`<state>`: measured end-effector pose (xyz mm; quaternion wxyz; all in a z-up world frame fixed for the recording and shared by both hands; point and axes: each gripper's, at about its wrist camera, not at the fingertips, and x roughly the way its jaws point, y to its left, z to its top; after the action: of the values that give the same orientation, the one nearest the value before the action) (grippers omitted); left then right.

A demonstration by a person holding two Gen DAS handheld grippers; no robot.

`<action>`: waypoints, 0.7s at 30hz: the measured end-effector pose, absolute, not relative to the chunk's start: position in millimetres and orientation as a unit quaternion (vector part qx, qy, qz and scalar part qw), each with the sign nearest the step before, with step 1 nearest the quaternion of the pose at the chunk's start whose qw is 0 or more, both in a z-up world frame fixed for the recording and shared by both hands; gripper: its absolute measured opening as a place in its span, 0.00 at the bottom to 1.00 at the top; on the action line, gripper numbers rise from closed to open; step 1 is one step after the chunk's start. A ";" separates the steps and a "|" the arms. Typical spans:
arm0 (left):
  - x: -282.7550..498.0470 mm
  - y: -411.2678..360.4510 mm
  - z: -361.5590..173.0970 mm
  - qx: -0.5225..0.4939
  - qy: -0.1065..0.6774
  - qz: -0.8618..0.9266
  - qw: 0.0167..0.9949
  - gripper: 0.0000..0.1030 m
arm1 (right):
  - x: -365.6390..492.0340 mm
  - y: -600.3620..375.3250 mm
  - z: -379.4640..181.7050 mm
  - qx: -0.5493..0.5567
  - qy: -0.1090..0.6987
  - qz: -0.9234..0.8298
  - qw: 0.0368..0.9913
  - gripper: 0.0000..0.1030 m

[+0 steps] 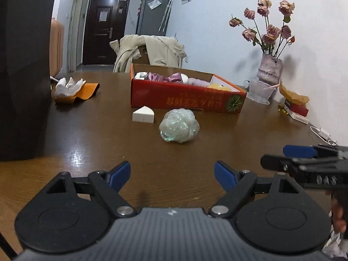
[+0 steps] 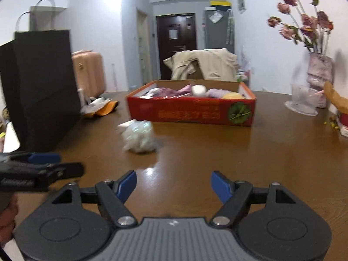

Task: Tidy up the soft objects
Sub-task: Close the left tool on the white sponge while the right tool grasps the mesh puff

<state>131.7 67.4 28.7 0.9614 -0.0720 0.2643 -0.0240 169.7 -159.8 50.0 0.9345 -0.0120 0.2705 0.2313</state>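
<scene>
A pale green crinkly ball [image 1: 179, 126] lies on the brown table, in front of a red cardboard box [image 1: 184, 100] that holds several purple, white and yellow soft items. A white wedge sponge [image 1: 143, 114] lies left of the ball. My left gripper [image 1: 173, 174] is open and empty, low over the table, short of the ball. My right gripper [image 2: 174, 183] is open and empty too; the ball [image 2: 139, 137] sits ahead to its left and the box [image 2: 191, 111] stands beyond. Each gripper shows at the edge of the other's view.
A tall black paper bag [image 2: 41, 87] stands at the table's left. White cloth on an orange pad [image 1: 74, 90] lies beside it. A vase of dried roses [image 1: 268, 69], a clear cup [image 1: 260, 92], small boxes and a charger cable [image 1: 322, 133] line the right wall.
</scene>
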 end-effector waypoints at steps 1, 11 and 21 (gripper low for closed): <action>129.2 67.9 29.7 -0.070 0.259 -0.024 0.963 0.83 | 166.3 -157.9 51.0 -0.013 0.267 0.233 0.935 0.73; 147.1 93.1 40.2 -0.055 0.246 0.023 0.967 0.85 | 185.8 -121.8 60.9 -0.030 0.251 0.262 0.932 0.73; 222.9 125.7 41.4 -0.031 0.256 0.059 0.964 0.85 | 291.6 -48.3 46.1 -0.013 0.289 0.289 0.913 0.53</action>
<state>222.9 125.7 41.4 0.9645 -0.0313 0.2556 0.0588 291.6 -48.3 46.1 0.9128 -0.0130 0.2885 0.2888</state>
